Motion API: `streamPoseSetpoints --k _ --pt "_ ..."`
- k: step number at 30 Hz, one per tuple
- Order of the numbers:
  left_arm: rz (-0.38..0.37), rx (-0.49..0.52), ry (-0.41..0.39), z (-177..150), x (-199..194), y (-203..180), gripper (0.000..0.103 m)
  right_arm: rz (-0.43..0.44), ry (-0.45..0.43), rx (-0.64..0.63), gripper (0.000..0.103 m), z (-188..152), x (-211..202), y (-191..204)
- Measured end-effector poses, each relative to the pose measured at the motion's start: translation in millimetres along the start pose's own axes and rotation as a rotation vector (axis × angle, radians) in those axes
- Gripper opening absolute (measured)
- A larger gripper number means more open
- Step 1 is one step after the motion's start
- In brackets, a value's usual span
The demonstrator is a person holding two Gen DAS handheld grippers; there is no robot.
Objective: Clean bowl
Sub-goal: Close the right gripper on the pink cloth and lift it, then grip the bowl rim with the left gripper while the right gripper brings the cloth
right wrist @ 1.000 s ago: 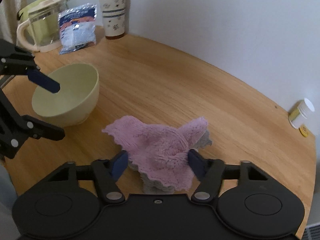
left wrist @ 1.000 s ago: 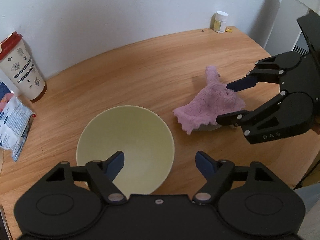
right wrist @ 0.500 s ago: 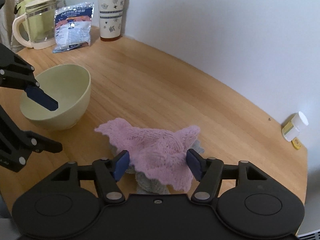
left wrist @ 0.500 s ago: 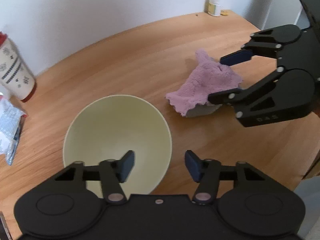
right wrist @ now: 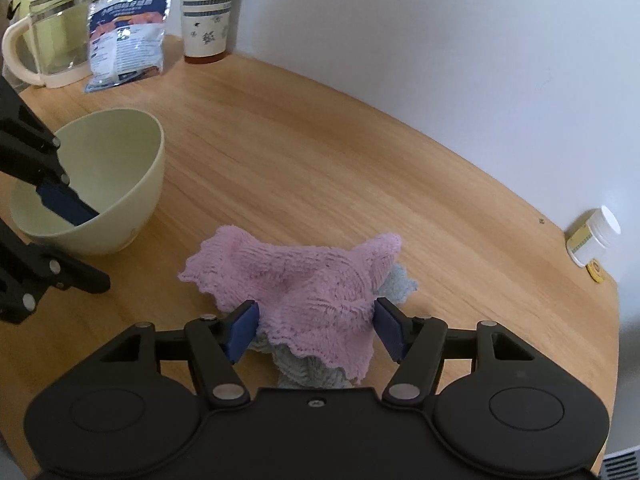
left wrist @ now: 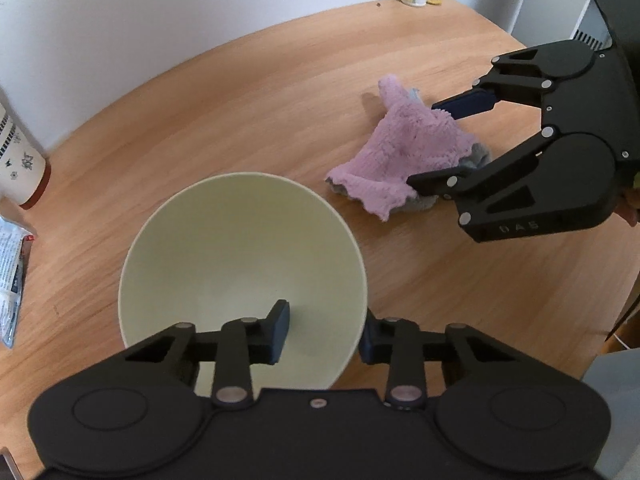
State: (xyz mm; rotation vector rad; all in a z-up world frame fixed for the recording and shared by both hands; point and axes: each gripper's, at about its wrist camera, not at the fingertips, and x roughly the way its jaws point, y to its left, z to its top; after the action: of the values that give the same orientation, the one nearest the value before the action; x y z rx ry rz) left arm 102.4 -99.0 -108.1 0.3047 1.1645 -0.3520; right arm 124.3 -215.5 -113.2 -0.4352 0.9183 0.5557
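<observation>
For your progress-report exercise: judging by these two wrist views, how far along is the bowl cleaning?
Done: nothing wiped yet; the pale green round bowl sits on the wooden table.
In hand: the left hand-held gripper is closing astride the bowl's rim, one finger inside, one outside. The right hand-held gripper straddles the fluffy pink cloth, pads not yet pressing.
Left: grip the cloth, wipe the bowl.

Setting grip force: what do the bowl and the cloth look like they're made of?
Bowl: pale green, smooth matte wall, thin even rim, no glaze shine; probably plastic or melamine, ceramic not ruled out. Cloth: pink fluffy terry or microfibre with scalloped edge, grey layer beneath; soft, bunched in folds.
</observation>
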Motion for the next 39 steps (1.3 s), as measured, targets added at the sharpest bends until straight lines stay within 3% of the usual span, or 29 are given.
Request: streamPoseSetpoints --k 4,10,17,24,27,29,32,39 --pt "-0.005 0.049 -0.013 -3 0 -2 0.031 0.025 0.019 0.054 0.058 2 2 -3" --pt "-0.025 0.098 -0.042 -5 -2 -4 0.025 0.054 0.035 0.121 0.035 0 -4 -4" --pt "-0.048 0.126 -0.098 -11 -11 5 0.014 0.101 0.014 0.302 0.032 -8 -26 -14" --pt "-0.114 0.014 -0.161 -18 -27 36 0.007 0.175 -0.052 0.451 0.032 -8 -52 -12" --pt "-0.135 -0.042 -0.197 -19 -35 49 0.007 0.241 -0.102 0.512 0.032 -2 -63 -9" --pt "-0.177 -0.129 -0.211 -23 -40 67 0.007 0.325 -0.154 0.582 0.032 2 -72 -6" --pt "-0.202 -0.180 -0.221 -30 -43 81 0.007 0.424 -0.196 0.634 0.032 8 -78 2" --pt "-0.286 -0.268 -0.255 -53 -50 105 0.007 0.545 -0.148 0.654 0.032 31 -57 30"
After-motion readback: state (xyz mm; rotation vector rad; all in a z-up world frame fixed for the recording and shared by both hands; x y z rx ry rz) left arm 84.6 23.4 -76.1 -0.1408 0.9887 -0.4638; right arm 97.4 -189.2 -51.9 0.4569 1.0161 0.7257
